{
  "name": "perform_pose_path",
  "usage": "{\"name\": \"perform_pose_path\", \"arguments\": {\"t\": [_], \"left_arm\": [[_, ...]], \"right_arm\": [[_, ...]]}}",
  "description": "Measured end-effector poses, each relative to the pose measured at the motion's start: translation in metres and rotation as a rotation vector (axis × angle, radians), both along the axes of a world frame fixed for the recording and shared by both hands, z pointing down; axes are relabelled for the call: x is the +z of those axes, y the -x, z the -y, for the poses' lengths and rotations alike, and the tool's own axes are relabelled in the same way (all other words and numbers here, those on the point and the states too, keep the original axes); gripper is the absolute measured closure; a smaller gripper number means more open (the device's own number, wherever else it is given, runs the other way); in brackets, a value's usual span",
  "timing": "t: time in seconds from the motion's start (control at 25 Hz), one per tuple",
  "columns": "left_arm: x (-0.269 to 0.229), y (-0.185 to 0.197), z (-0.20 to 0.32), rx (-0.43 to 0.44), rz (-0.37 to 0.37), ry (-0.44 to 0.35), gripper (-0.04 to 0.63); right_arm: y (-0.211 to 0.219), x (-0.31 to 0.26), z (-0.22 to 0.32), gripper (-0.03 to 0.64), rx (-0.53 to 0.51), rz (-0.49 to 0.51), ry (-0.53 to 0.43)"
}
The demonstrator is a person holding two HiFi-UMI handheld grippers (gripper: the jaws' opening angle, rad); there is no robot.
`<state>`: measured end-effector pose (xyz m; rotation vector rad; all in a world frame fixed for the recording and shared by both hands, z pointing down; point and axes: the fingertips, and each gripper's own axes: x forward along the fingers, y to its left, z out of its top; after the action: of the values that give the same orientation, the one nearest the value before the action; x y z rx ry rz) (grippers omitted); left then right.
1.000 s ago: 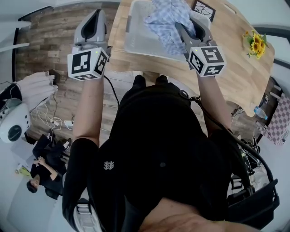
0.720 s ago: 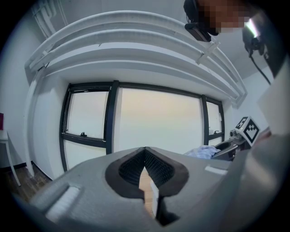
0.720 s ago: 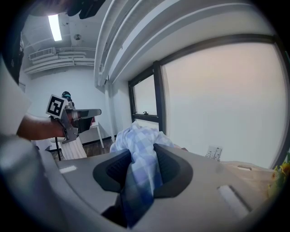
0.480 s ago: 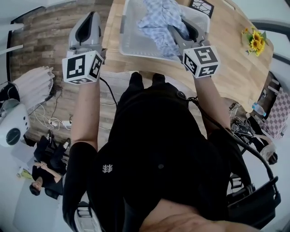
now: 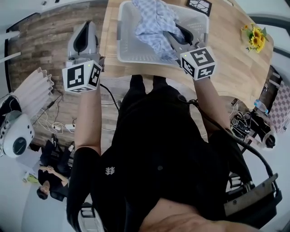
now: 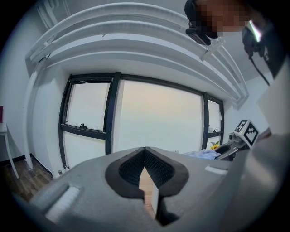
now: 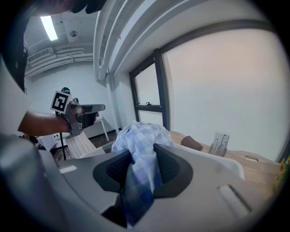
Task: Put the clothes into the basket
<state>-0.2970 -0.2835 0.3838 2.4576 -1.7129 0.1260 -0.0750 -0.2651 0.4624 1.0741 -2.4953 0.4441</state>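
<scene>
A white plastic basket (image 5: pixel 136 45) stands on the wooden table (image 5: pixel 226 63). A blue checked cloth (image 5: pixel 154 22) hangs over the basket's inside, bunched up, its lower end inside the walls. My right gripper (image 5: pixel 174 38) is shut on this cloth (image 7: pixel 140 136), which fills the gap between the pads of the gripper (image 7: pixel 144 156); the basket rim (image 7: pixel 217 157) shows just beyond. My left gripper (image 5: pixel 84 38) hovers over the floor, left of the table's edge, shut with nothing in it (image 6: pixel 146 156). In the left gripper view the right gripper (image 6: pixel 226 147) and the cloth (image 6: pixel 204 154) appear at the far right.
Sunflowers (image 5: pixel 254 41) and a small patterned card (image 5: pixel 200 5) sit on the table beyond the basket. On the floor to the left are a white folding rack (image 5: pixel 31 90), cables (image 5: pixel 59 122), a round white appliance (image 5: pixel 16 133) and another person (image 5: pixel 50 181).
The basket and table have slid down in the head view. The right gripper still holds the cloth over the basket, now further inside its rim. The left gripper stayed left of the table.
</scene>
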Motion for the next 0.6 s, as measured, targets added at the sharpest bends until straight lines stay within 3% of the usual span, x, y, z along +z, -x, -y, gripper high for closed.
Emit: {"name": "perform_pose_path", "arguments": {"t": [0.6], "left_arm": [[0.033,0.010,0.007,-0.036,-0.020,0.042,0.594]], "right_arm": [[0.006,0.048,0.006,0.488,-0.046,-0.067,0.095]]}}
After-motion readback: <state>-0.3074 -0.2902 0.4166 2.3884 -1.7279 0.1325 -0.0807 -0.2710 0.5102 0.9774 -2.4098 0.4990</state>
